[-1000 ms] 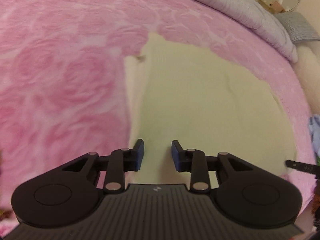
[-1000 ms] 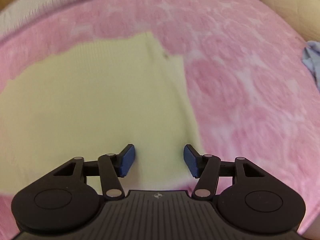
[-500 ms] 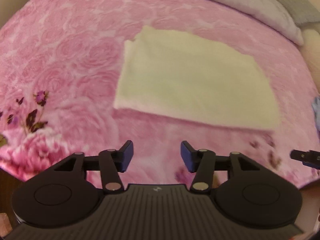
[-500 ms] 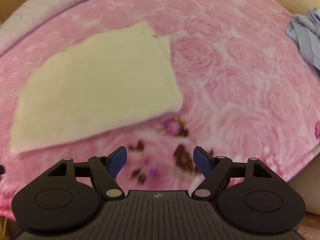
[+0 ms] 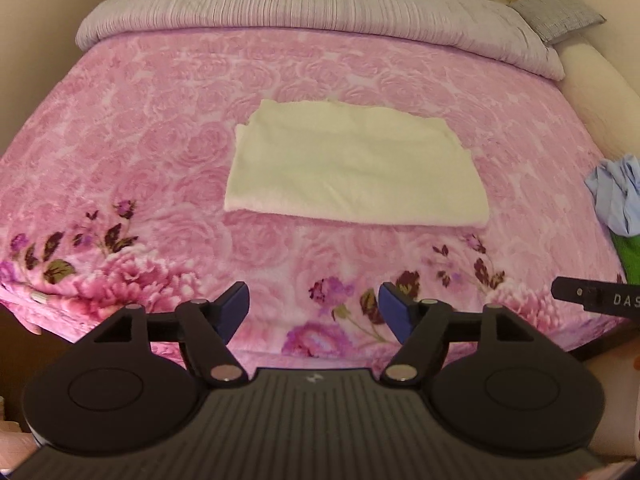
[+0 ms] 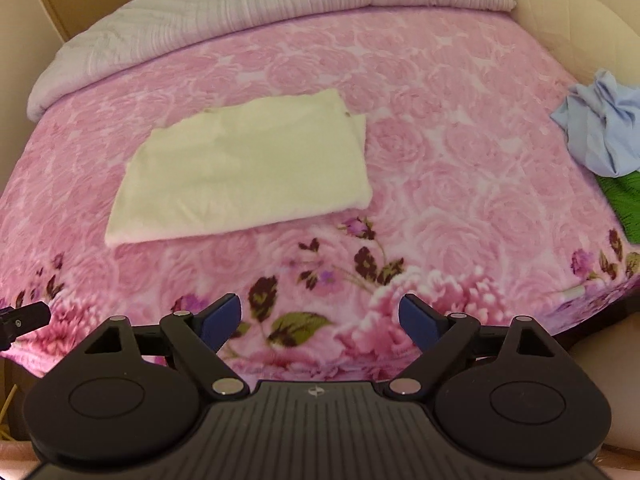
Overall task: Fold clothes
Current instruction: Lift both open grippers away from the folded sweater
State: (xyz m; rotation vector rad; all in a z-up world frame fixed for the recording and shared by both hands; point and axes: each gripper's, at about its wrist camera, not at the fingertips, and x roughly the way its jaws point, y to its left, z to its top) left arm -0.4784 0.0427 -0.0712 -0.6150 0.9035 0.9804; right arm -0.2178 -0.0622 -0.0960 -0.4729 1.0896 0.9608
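Observation:
A pale yellow garment (image 5: 352, 168) lies folded into a flat rectangle in the middle of the pink rose-print blanket (image 5: 160, 140); it also shows in the right wrist view (image 6: 248, 168). My left gripper (image 5: 314, 306) is open and empty, held back over the bed's near edge, well short of the garment. My right gripper (image 6: 320, 316) is open and empty too, also over the near edge. A tip of the right gripper shows at the left view's right edge (image 5: 592, 298).
A crumpled light blue garment (image 6: 600, 136) and a green one (image 6: 624, 204) lie at the bed's right side. A grey quilt (image 5: 320, 4) is bunched along the far end. A cream padded bed frame (image 6: 572, 20) runs along the right.
Both grippers have pulled back from just above the yellow garment to the bed's near edge and opened wider. The garment stays folded and still.

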